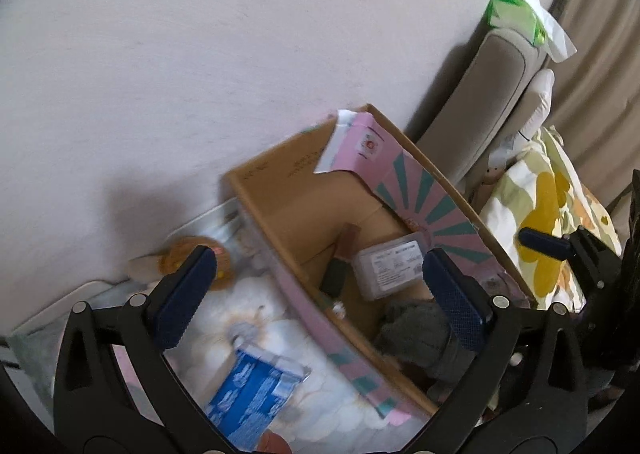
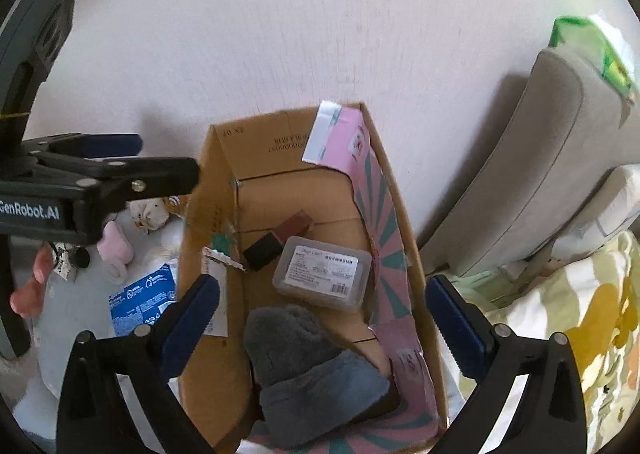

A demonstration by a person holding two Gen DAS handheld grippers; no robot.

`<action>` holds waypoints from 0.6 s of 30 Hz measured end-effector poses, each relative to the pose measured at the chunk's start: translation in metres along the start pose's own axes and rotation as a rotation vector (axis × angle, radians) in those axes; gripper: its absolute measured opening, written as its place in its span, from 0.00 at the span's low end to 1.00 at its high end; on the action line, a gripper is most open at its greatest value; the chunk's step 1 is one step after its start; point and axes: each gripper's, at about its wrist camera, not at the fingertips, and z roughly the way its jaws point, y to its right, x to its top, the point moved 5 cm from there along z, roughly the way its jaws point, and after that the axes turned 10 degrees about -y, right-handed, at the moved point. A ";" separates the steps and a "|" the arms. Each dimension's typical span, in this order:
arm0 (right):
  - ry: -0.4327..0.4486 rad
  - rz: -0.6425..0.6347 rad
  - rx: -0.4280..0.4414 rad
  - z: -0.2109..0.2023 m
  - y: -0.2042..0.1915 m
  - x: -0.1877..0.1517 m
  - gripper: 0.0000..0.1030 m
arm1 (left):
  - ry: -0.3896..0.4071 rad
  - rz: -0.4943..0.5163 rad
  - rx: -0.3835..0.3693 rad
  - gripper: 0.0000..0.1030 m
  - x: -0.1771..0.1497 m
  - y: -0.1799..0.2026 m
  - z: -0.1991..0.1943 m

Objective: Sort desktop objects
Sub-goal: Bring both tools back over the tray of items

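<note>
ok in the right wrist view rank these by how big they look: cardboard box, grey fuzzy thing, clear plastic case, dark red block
1. cardboard box
2. grey fuzzy thing, though it lies nearest the camera, which inflates it
3. clear plastic case
4. dark red block, smallest and also farthest back

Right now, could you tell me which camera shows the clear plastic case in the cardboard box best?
The right wrist view: the clear plastic case lies unobstructed, label facing up. In the left wrist view it appears smaller and blurrier.
</note>
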 end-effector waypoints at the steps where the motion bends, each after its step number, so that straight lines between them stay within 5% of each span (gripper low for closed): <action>1: -0.007 -0.013 -0.021 -0.008 -0.003 0.000 1.00 | 0.010 -0.002 0.004 1.00 -0.002 -0.003 -0.007; 11: 0.091 -0.064 -0.055 -0.070 -0.042 0.005 1.00 | 0.121 -0.025 0.034 1.00 -0.027 -0.039 -0.085; 18: 0.147 -0.109 0.011 -0.085 -0.076 0.013 1.00 | 0.201 -0.127 0.067 1.00 -0.067 -0.091 -0.137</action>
